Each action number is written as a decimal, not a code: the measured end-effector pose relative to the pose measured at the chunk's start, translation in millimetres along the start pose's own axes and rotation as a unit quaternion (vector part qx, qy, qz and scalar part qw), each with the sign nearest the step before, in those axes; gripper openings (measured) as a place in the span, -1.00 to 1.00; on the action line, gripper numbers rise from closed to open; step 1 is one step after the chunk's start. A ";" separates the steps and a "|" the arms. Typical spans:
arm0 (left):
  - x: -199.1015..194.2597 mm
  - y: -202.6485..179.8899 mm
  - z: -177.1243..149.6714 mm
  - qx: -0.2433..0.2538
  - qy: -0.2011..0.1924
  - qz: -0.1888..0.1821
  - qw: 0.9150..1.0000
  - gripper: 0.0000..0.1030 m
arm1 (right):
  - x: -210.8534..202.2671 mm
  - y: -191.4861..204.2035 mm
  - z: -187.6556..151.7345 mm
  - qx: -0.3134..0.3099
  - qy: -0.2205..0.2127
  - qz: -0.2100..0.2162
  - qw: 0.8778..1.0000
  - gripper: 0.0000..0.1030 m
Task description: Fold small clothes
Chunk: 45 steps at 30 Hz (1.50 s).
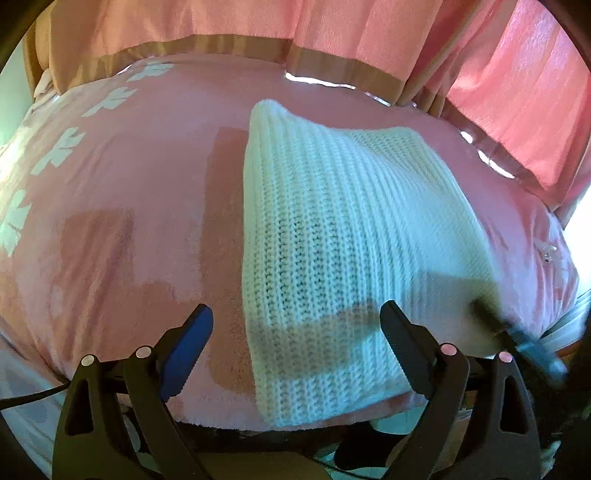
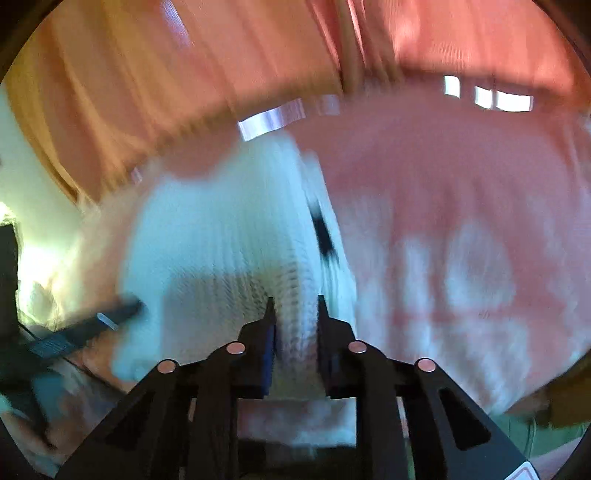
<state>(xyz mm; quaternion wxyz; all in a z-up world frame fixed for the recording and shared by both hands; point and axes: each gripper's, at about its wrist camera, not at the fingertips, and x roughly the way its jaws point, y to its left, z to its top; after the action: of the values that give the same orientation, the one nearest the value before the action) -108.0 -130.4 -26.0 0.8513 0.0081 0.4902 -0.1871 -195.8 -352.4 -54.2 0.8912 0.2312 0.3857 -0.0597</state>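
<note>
**White knit on pink bed, right gripper clamped on its edge**

White knit garment (image 1: pixel 343 236) lies folded on the pink blanket (image 1: pixel 122 206), long axis running from the near bed edge away toward the pink curtains (image 1: pixel 229 22). Left gripper (image 1: pixel 297 332) hangs wide apart over the near hem, gripping nothing. Right gripper (image 2: pixel 294 325) is narrowed, pinching a fold of the knit. Right wrist view is motion-blurred.
</note>
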 end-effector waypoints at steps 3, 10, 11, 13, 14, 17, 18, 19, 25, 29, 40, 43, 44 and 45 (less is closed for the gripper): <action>4.6 -2.7 1.2 -0.002 0.009 -0.001 1.000 0.74 | -11.4 6.0 1.5 -0.009 -0.015 0.003 1.000 -0.41; 15.4 3.4 21.2 -0.025 0.023 -0.030 0.999 0.81 | -12.8 -2.1 36.1 0.017 -0.042 0.020 0.999 0.29; 19.4 3.0 24.7 -0.027 0.029 -0.040 0.998 0.81 | -1.0 -7.2 40.3 0.030 -0.029 0.026 0.999 0.30; 30.8 4.8 31.7 -0.032 0.043 -0.055 0.997 0.85 | 21.9 -11.5 45.7 0.051 0.004 0.044 0.998 0.30; 36.3 5.8 33.9 -0.033 0.047 -0.062 0.996 0.86 | 29.5 -9.9 46.3 0.059 0.013 0.049 0.997 0.31; 54.4 11.2 35.8 -0.041 0.067 -0.079 0.994 0.88 | 43.7 -8.3 41.6 0.055 0.013 0.046 0.997 0.35; 60.2 14.8 34.9 -0.050 0.074 -0.093 0.992 0.87 | 45.8 -4.8 40.7 0.044 0.013 0.040 0.998 0.28; 64.4 18.1 34.3 -0.057 0.078 -0.109 0.989 0.79 | 46.2 -3.0 40.4 0.040 0.013 0.039 0.998 -0.05; 37.7 17.6 54.2 -0.015 0.050 -0.138 0.989 -0.05 | 23.1 27.4 51.9 0.001 -0.031 0.061 0.998 -0.55; -1.1 16.7 87.6 0.028 -0.010 -0.139 0.990 -0.06 | -9.2 58.0 81.0 -0.044 -0.101 0.083 0.990 -0.54; 65.4 73.2 97.6 -0.020 0.038 -0.074 0.996 0.44 | 87.7 31.5 72.6 0.040 0.004 0.086 0.995 -0.11; 56.4 75.8 98.7 0.000 0.035 -0.085 0.996 0.44 | 68.9 39.6 61.4 0.028 -0.008 0.076 0.997 -0.07; 56.6 76.5 98.5 0.001 0.038 -0.088 0.995 0.43 | 64.7 42.0 58.5 0.022 -0.009 0.076 0.997 -0.07; 58.5 79.1 97.5 -0.003 0.051 -0.100 0.994 0.42 | 59.9 43.2 55.0 0.021 -0.009 0.072 0.997 -0.09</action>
<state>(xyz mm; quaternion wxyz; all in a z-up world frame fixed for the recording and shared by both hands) 25.2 -94.2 -37.7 0.8022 -0.0337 0.5318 -0.2691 -105.6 -335.0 -48.5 0.8916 0.2768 0.3583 -0.0057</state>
